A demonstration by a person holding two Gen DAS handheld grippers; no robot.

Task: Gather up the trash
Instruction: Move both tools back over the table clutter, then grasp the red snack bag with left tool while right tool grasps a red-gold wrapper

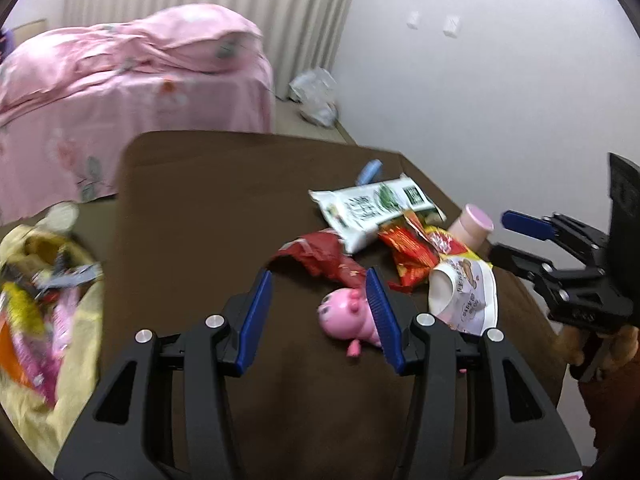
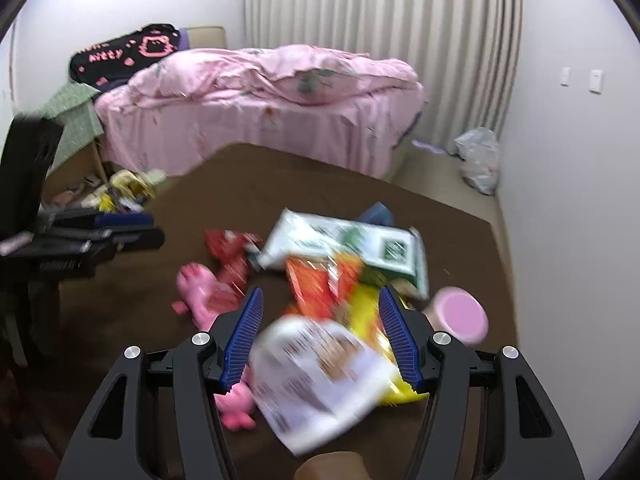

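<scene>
Wrappers lie heaped on the brown table: a red one, an orange one, a yellow one, a white printed packet and a white-green pack. My left gripper hangs open over the table, nothing between its pads, its right finger beside a pink pig toy. My right gripper is open above the heap; the white packet lies blurred under its fingers, untouched as far as I can tell. A yellow bag with wrappers sits at the left.
A pink-lidded jar and a blue tube stand by the heap near the table's right edge. A pink bed lies beyond the table, with a plastic bag on the floor by the curtain. A dark chair stands left.
</scene>
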